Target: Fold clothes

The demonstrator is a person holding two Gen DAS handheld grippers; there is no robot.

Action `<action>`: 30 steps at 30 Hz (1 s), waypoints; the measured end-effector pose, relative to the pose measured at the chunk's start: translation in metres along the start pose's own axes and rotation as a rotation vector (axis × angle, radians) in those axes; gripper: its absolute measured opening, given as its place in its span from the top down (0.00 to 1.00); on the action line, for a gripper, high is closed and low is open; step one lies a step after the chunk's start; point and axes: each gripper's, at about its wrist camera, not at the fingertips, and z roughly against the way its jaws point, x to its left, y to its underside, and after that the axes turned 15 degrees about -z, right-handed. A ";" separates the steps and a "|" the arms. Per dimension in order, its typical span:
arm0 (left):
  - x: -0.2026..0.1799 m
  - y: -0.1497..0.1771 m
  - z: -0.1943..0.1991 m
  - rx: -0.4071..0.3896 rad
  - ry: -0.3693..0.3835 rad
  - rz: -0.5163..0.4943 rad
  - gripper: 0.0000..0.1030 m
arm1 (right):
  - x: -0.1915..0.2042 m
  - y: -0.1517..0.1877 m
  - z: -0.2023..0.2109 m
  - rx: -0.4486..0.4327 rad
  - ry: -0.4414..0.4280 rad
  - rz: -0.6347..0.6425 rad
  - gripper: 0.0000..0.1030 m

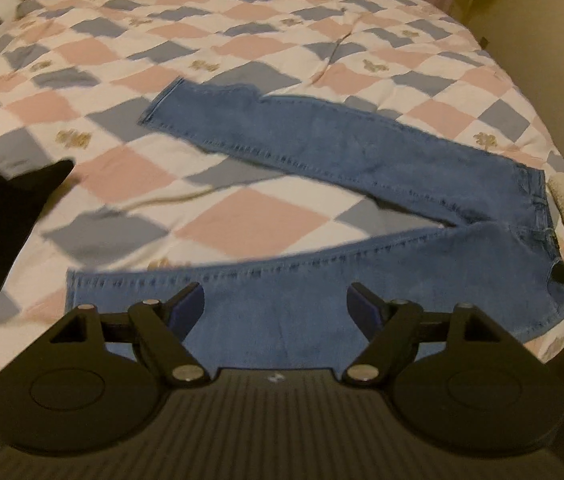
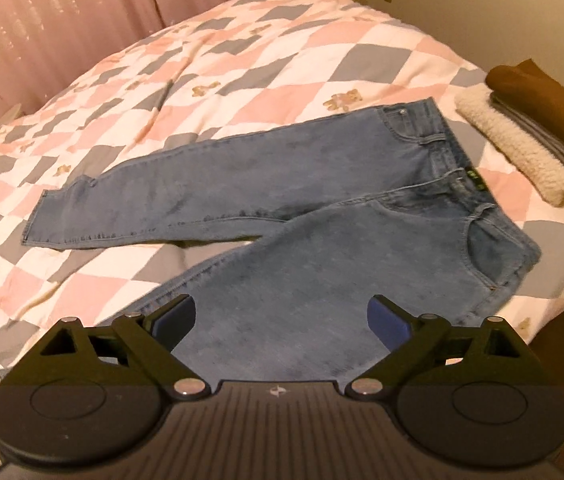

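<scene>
The left gripper (image 1: 275, 306) and the right gripper (image 2: 281, 318) both hover with fingers spread wide and empty over the near leg of the blue jeans (image 2: 322, 208). The jeans lie flat on the checkered quilt (image 2: 241, 60), legs splayed in a V, long axis running left from the waistband at right. Bare quilt stretches beyond; folded clothes (image 2: 530, 136) sit just past the waistband.
</scene>
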 end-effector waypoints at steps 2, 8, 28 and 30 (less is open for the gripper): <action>-0.004 0.010 0.017 0.000 -0.013 0.006 0.27 | -0.007 0.001 0.008 -0.011 -0.002 -0.015 0.08; -0.012 0.010 0.051 -0.068 -0.063 -0.037 0.26 | -0.020 0.006 0.041 -0.075 -0.016 -0.041 0.06; 0.019 0.101 0.124 -0.104 -0.104 -0.110 0.21 | 0.007 0.105 0.101 -0.086 -0.004 0.016 0.04; 0.023 0.114 0.130 -0.105 -0.106 -0.111 0.19 | 0.006 0.116 0.107 -0.087 0.000 0.014 0.04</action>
